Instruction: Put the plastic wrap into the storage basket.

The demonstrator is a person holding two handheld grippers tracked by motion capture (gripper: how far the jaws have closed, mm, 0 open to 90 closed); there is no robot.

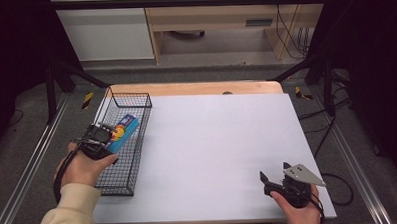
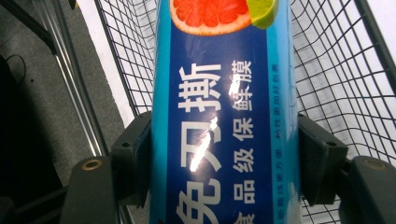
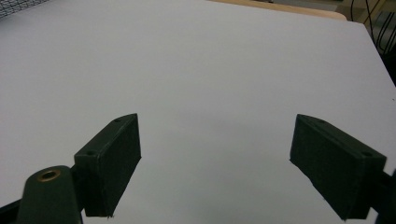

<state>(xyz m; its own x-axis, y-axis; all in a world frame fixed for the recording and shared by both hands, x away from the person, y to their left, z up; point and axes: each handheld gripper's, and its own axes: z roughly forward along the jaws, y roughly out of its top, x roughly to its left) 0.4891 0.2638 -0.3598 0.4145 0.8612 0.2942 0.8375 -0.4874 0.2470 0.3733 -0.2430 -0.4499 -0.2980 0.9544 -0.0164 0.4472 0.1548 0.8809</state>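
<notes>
Your left gripper (image 1: pixel 107 136) clamps its jaws across the long blue cardboard box (image 2: pixel 224 121), suspending it over the black wire basket (image 1: pixel 136 101), while your right gripper (image 3: pixel 217 163) rests released on the white surface (image 1: pixel 217 141).

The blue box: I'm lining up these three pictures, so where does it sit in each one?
High view: blue box at left, over the wire basket, clamped in the left gripper.
Left gripper view: blue box runs up the centre between both jaws.
Right gripper view: not in it.
Shared landmark: wire basket, its mesh at that view's top-left corner.
</notes>
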